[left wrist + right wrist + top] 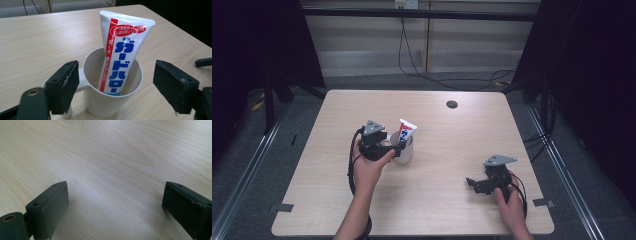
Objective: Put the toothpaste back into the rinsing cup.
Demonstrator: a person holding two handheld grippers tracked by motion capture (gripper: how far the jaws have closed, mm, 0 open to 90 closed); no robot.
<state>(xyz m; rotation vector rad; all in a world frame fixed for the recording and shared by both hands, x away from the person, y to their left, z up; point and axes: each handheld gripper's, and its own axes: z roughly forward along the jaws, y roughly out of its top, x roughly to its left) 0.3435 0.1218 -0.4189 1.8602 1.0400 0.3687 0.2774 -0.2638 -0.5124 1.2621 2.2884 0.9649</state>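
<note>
Toothpaste tube [124,53], white with red and blue print, stands tilted inside a white handled cup [110,100] near the middle of the pale wooden table [452,145], its crimped end sticking up above the rim. The left claw [112,85] is spread wide around the cup, one jaw just beside the handle, the other apart from the far wall. The right claw [115,207] hangs released above bare table at the near right, well apart from the cup.

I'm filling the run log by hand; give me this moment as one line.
left gripper: open around white cup | toothpaste tube: upright in cup | right gripper: open over bare table
</note>
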